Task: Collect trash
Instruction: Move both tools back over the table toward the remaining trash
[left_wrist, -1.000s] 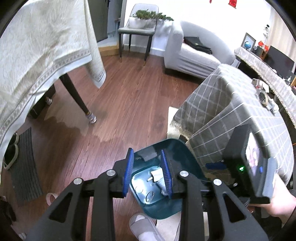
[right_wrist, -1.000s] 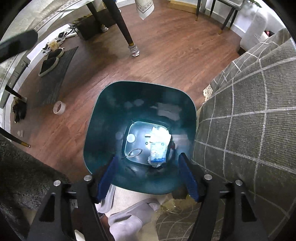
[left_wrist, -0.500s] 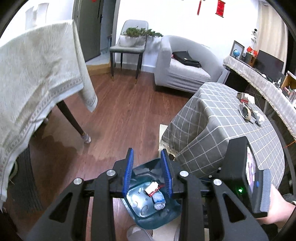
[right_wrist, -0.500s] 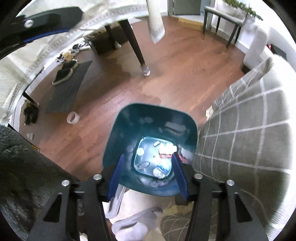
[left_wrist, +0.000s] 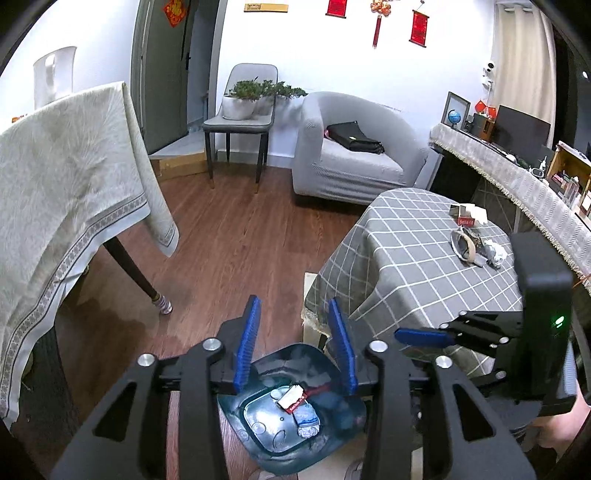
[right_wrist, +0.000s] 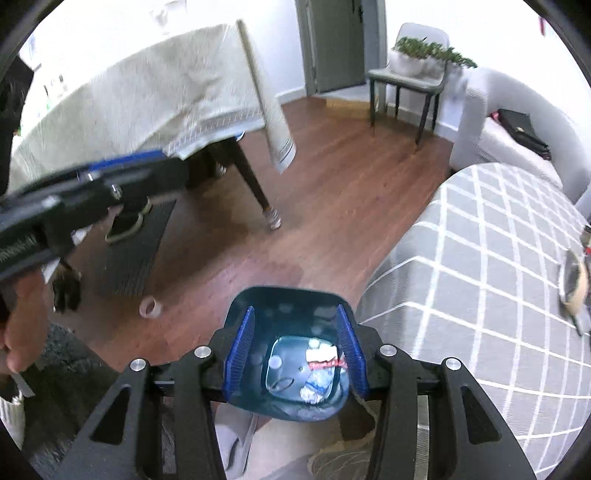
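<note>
A dark teal trash bin (left_wrist: 284, 417) stands on the floor beside the grey checked table (left_wrist: 413, 258); it also shows in the right wrist view (right_wrist: 291, 354). Wrappers and crumpled paper (left_wrist: 301, 408) lie at its bottom, and show in the right wrist view too (right_wrist: 321, 369). My left gripper (left_wrist: 295, 347) is open and empty, high above the bin. My right gripper (right_wrist: 295, 354) is open and empty, also above the bin. More trash (left_wrist: 476, 243) lies on the checked table, with a red-and-white packet (left_wrist: 467, 216) behind it.
A dining table with a cream cloth (left_wrist: 66, 184) stands at the left. A grey armchair (left_wrist: 351, 158) and a chair with plants (left_wrist: 243, 114) are at the back. A tape roll (right_wrist: 149, 308) lies on the wood floor. A slipper (right_wrist: 236, 439) is below the bin.
Both grippers have risen and tilted up from the bin, so more of the room shows. The right gripper's jaws have narrowed. The trash stays in the bin.
</note>
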